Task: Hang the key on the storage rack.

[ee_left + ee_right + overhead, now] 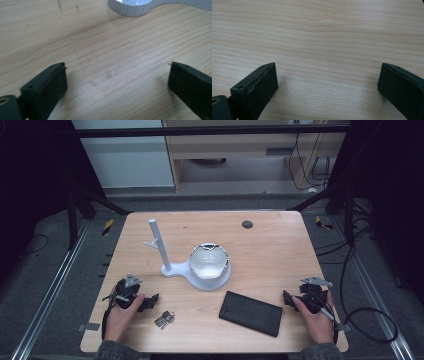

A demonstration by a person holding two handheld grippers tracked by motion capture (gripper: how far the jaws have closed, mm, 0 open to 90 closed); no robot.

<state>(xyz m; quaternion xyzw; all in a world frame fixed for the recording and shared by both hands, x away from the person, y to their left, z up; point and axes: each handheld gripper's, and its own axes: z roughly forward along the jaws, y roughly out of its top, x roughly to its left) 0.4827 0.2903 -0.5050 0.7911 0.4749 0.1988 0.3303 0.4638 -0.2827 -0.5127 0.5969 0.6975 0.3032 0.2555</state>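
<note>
Left gripper (150,301): jaws apart, empty, on bench (280,240).
Right gripper (289,298): jaws apart, empty.
Keys (164,319): likely light, loose; pinch the ring.
Black case (250,313): seemingly stiff, flat; grip an edge.

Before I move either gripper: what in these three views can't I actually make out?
- Small metallic bunch of keys, high view: too small to count or tell the parts.
- Shiny round bowl on the white stand with upright post: glare hides its inside.
- White stand base, left gripper view: cut off by the top edge.
- Flat black rectangular case: no detail readable.
</note>
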